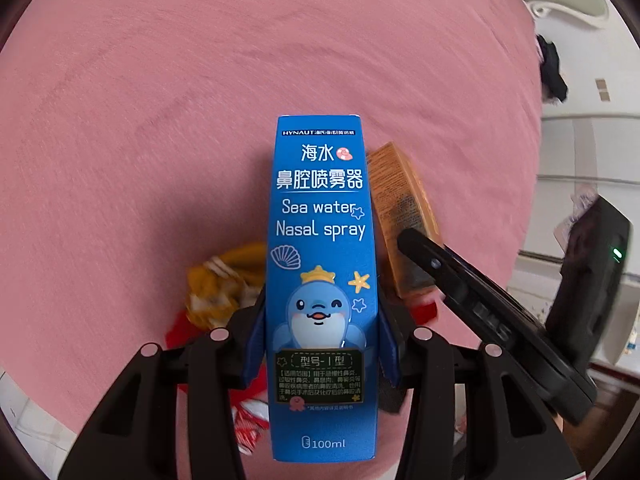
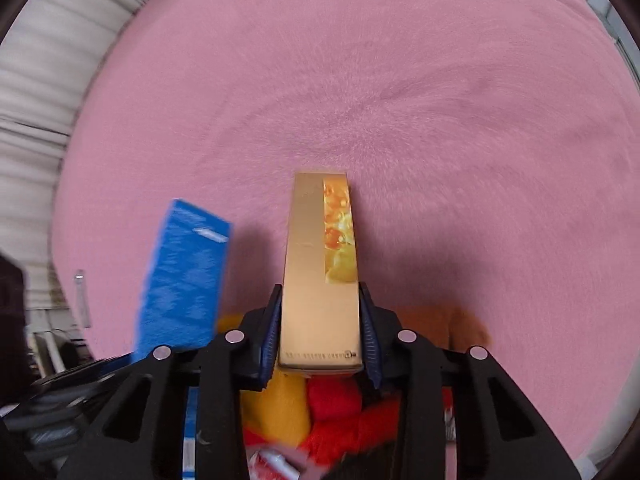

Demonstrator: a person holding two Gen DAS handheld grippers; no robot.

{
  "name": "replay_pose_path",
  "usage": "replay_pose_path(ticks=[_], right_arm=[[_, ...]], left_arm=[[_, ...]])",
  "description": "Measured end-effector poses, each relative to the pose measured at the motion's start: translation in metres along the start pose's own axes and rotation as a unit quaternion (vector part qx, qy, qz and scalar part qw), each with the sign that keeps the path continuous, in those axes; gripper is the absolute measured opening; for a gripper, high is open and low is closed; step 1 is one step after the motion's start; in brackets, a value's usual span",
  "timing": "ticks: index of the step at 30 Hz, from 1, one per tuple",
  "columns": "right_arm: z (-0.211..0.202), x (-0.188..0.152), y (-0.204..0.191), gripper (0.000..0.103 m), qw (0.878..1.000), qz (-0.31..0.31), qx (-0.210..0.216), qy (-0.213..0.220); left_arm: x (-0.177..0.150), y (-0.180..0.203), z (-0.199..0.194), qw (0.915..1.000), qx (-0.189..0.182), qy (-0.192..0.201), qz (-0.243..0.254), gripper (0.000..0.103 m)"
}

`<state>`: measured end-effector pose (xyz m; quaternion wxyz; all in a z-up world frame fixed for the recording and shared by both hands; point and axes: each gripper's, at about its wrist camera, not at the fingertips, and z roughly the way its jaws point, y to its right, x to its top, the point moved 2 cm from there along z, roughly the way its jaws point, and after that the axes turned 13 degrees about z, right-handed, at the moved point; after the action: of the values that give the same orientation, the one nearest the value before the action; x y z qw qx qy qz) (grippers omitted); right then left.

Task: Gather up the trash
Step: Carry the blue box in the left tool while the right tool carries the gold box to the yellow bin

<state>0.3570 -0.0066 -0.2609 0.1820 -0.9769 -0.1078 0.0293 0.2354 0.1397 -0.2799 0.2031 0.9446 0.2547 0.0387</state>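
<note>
The left tool (image 1: 322, 344) clasped a tall blue cardboard nasal-spray box (image 1: 322, 264) above the pink bed cover (image 1: 160, 120). To its right, the right tool (image 2: 320, 336) clenched a slim gold cardboard box (image 2: 312, 280).

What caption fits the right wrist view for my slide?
Right gripper clamps a gold box above a pink blanket, a blue box alongside.

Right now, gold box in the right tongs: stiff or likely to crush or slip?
The gold box looks like stiff, probably light cardboard; its edges stay straight. The right tongs clamp only its near end, so it may pivot. The glossy faces might slip.
</note>
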Motion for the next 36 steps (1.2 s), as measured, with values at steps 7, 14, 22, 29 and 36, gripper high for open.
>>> replay_pose_path(ticks=[7, 14, 22, 29, 36], right_arm=[[-0.062, -0.05, 0.04, 0.034, 0.997, 0.063, 0.046, 0.012], [-0.104, -0.117, 0.096, 0.034, 0.991, 0.119, 0.045, 0.038], [-0.142, -0.191, 0.153, 0.034, 0.976, 0.196, 0.048, 0.077], [-0.181, -0.259, 0.232, 0.034, 0.956, 0.267, 0.053, 0.106], [-0.216, -0.304, 0.318, 0.035, 0.934, 0.326, 0.039, 0.143]], left_arm=[[-0.049, 0.045, 0.0, 0.9989, -0.013, -0.022, 0.039, 0.046], [-0.109, 0.097, 0.01, 0.9937, -0.02, -0.054, 0.096, 0.046], [-0.184, 0.161, 0.027, 0.9818, -0.017, -0.08, 0.171, 0.046], [-0.252, 0.215, 0.053, 0.9633, -0.014, -0.118, 0.241, 0.046], [-0.294, 0.29, 0.092, 0.9424, -0.019, -0.149, 0.299, 0.046]])
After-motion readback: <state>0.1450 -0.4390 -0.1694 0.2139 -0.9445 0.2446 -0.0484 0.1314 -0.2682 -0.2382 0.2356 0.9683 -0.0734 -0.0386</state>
